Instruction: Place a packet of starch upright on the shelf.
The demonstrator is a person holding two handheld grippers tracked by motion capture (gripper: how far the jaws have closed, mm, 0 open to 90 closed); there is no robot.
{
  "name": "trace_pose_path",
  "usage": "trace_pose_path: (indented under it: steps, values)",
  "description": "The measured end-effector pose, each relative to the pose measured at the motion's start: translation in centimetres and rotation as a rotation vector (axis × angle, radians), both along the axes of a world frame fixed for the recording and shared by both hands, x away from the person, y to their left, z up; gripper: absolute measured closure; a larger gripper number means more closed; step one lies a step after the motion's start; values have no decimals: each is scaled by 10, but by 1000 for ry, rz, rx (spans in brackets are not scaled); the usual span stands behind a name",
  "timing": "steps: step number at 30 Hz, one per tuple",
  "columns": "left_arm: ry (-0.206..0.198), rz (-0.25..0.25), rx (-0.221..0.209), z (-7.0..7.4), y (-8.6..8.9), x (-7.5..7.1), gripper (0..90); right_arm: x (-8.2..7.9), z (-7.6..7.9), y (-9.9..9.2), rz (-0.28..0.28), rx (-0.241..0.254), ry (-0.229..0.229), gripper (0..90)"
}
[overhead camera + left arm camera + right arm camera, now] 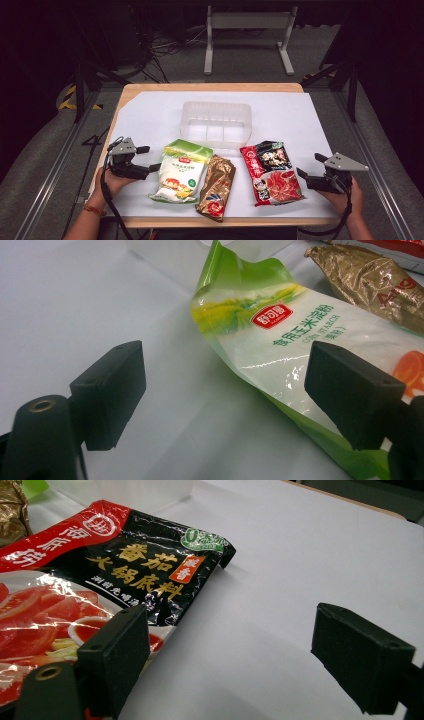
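Note:
Three packets lie in a row on the white sheet. A green and white starch bag (182,171) (280,345) is at the left, a gold foil packet (216,186) (370,280) is in the middle, and a red and black hotpot packet (272,171) (85,590) is at the right. Behind them stands an empty clear plastic bin (216,124). My left gripper (148,157) (225,390) rests just left of the starch bag, jaws open, nothing between them. At the right edge of the hotpot packet my right gripper (310,166) (230,655) is open over bare sheet.
The wooden table (210,87) is covered by the white sheet (150,115). Free room lies at the back corners and along the sheet's right side. A white metal stand (248,35) and cables are on the dark floor beyond the table.

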State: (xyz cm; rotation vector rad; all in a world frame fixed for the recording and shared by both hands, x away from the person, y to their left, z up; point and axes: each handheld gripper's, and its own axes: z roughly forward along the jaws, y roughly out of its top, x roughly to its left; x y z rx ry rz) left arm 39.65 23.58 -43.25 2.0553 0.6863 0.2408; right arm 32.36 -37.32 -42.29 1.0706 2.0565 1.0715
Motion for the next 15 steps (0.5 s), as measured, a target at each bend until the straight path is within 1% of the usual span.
trace_pose_path:
  steps: [1, 3, 6, 8, 9, 10, 12, 14, 15]
  values:
    - [-1, -1, -1, 0, 0, 0, 166, -1, -1, -1, -3, 1, 3, 153]
    - [9, -8, -1, 0, -1, -1, 163, -1, -1, -2, -9, 2, 5, 143]
    - [-1, -14, 15, -1, 0, -4, 155, -1, 0, -2, -13, 14, 7, 141]
    - [-5, -14, 12, -1, 0, -5, 151, 0, 1, -1, -10, 18, 6, 142]
    - [-12, -11, 8, 0, 1, -4, 151, 0, 1, -1, -6, 19, 8, 142]
    - [-20, -8, 18, 0, 0, -4, 149, 0, 1, 1, 1, 18, 11, 141]
    - [-14, -4, 28, -1, -1, -3, 134, 0, 0, 2, 9, 7, 15, 142]
    - [-14, -8, 34, -1, -3, -3, 133, 1, -2, 3, 21, 14, 27, 149]
    - [-24, -8, 37, 0, -3, -3, 133, 2, -2, 3, 27, 20, 34, 155]
